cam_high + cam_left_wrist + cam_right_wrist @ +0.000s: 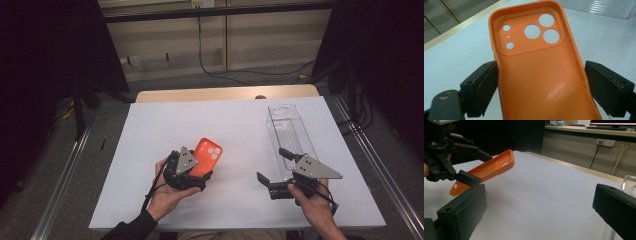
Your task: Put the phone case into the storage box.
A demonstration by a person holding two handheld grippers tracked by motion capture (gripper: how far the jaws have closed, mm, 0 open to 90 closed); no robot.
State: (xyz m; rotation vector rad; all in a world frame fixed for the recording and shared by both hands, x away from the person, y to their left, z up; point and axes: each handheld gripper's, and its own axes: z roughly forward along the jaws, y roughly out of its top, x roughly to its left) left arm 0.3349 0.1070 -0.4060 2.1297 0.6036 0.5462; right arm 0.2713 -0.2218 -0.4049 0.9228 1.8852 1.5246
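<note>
An orange phone case (209, 154) with round camera holes is held up off the white sheet, tilted, its hollow inside facing up. My left gripper (196, 169) is shut on its lower end, and in the left gripper view the two black jaws press the long sides of the case (534, 75). My right gripper (270, 163) is open near the front right of the sheet, with nothing between its jaws. In the right gripper view the case (486, 168) and the left gripper (471, 166) are off to the upper left, apart from my own jaws.
A long clear plastic tray (291, 131) lies on the right side of the white sheet (240, 120), just beyond the right gripper, and its corner (630, 185) is at the right edge of the right gripper view. A wooden table edge (225, 93) runs behind. Metal rails flank the table.
</note>
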